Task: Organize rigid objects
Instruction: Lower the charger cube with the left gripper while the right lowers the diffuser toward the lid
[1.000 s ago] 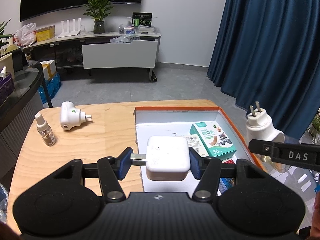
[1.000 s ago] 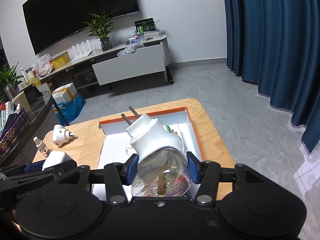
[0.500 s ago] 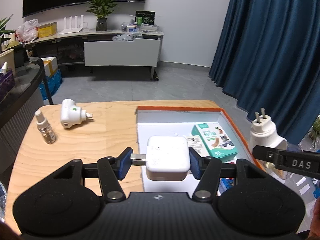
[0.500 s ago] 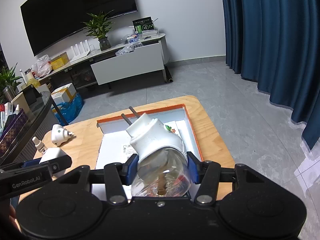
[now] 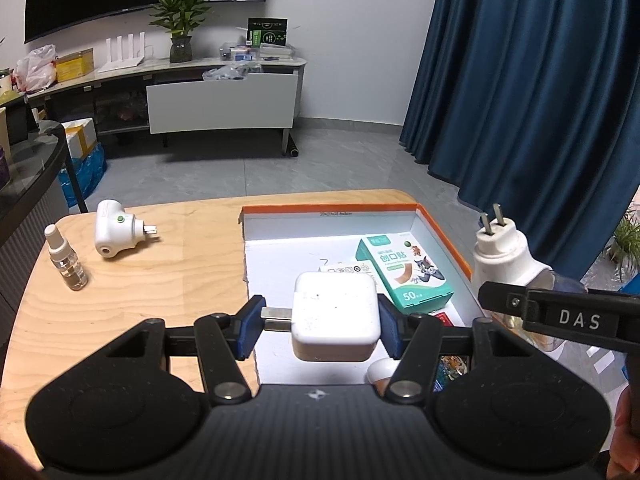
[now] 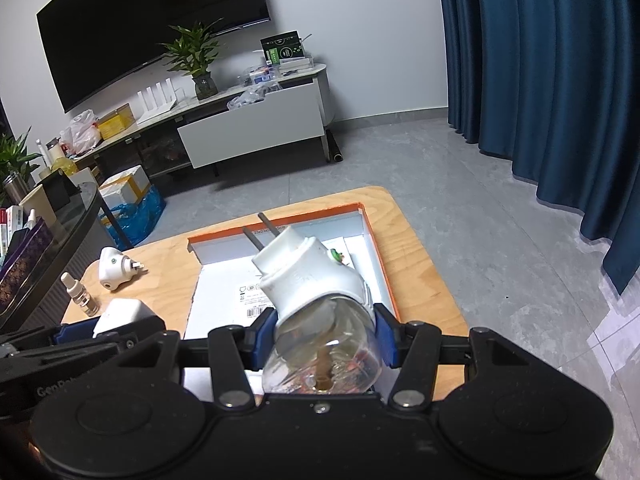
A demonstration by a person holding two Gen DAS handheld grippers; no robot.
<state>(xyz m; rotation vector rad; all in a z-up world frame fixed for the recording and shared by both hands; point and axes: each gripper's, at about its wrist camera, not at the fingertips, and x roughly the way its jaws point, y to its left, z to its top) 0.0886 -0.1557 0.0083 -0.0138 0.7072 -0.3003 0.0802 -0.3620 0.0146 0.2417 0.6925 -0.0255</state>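
My left gripper (image 5: 320,322) is shut on a white square charger (image 5: 335,320), held over the near left part of an orange-rimmed white box (image 5: 440,226). My right gripper (image 6: 322,338) is shut on a white plug-in vaporizer with a clear bottle (image 6: 316,300), its two prongs pointing toward the box (image 6: 372,240). That vaporizer (image 5: 506,256) also shows at the right of the left wrist view, beyond the box's right rim. Inside the box lies a green plaster packet (image 5: 404,274).
On the wooden table (image 5: 160,280) left of the box lie a second white plug-in device (image 5: 118,230) and a small spray bottle (image 5: 66,258). A glass side table (image 6: 52,232) stands at far left. Blue curtains hang at the right.
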